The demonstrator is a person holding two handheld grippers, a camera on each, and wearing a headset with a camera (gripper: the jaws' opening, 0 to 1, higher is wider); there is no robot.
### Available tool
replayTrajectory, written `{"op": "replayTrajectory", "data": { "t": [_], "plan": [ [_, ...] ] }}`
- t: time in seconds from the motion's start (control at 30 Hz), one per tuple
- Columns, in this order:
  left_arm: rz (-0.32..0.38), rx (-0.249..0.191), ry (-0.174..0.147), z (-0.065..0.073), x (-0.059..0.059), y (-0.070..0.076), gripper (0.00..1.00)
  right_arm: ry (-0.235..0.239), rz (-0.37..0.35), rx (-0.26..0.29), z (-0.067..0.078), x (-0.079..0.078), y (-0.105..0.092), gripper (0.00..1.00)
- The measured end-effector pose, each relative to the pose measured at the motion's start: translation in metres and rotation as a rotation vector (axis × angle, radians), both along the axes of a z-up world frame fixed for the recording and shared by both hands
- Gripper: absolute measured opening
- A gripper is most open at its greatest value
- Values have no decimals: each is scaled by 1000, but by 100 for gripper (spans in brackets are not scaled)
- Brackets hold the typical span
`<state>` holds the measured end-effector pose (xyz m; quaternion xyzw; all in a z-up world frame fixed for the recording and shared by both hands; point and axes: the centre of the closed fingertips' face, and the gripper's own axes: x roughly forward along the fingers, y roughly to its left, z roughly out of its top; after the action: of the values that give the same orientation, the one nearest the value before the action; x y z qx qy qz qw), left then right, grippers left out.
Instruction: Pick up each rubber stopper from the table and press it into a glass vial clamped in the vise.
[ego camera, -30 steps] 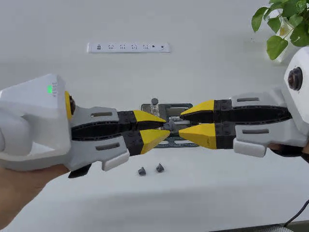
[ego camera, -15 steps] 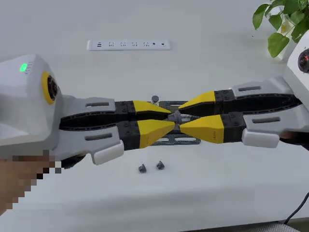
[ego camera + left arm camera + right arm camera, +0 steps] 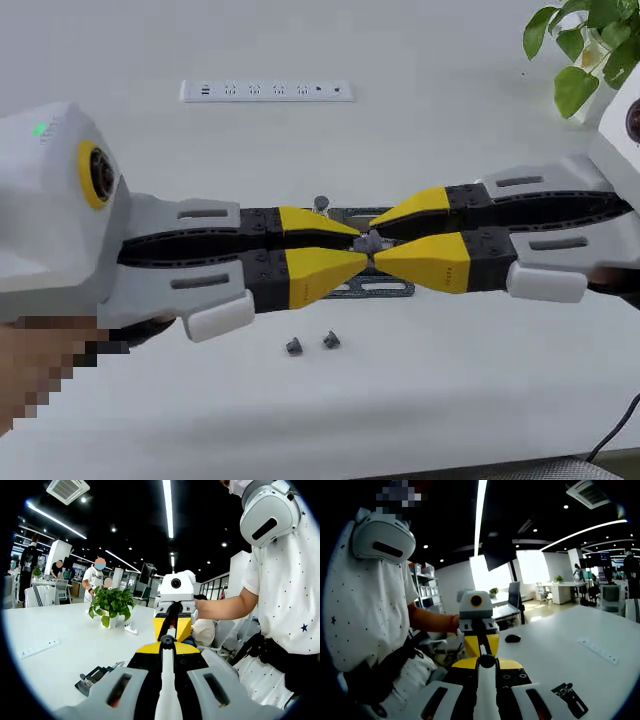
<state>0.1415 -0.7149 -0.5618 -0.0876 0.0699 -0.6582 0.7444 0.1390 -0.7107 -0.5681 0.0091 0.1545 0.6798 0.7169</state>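
Both grippers have drawn together since a second ago, and their tips now meet above the vise [image 3: 385,289] with one stopper [image 3: 371,241] between them.

From where I stand, the left gripper [image 3: 356,246] and the right gripper [image 3: 386,243] each have their fingers clenched on that one grey stopper, held in the air and well clear of the worktop [image 3: 450,400]. I cannot tell which gripper bears it. I'd judge the job under halfway done. One vial [image 3: 320,214] behind the fingers already seems to wear a dark plug, and any other vials are hidden. Two loose stoppers [image 3: 293,346] lie side by side on the worktop, unpicked. Counted: three free stoppers, one vise, one vial seen, two grippers.
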Motion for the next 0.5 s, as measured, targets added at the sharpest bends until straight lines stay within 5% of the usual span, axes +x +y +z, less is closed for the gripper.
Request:
{"op": "replayTrajectory", "data": {
  "t": [0.5],
  "plan": [
    [-18,-37,32,5,-1,1,3,-18,25,9,5,-2,-1,8]
  ]
}}
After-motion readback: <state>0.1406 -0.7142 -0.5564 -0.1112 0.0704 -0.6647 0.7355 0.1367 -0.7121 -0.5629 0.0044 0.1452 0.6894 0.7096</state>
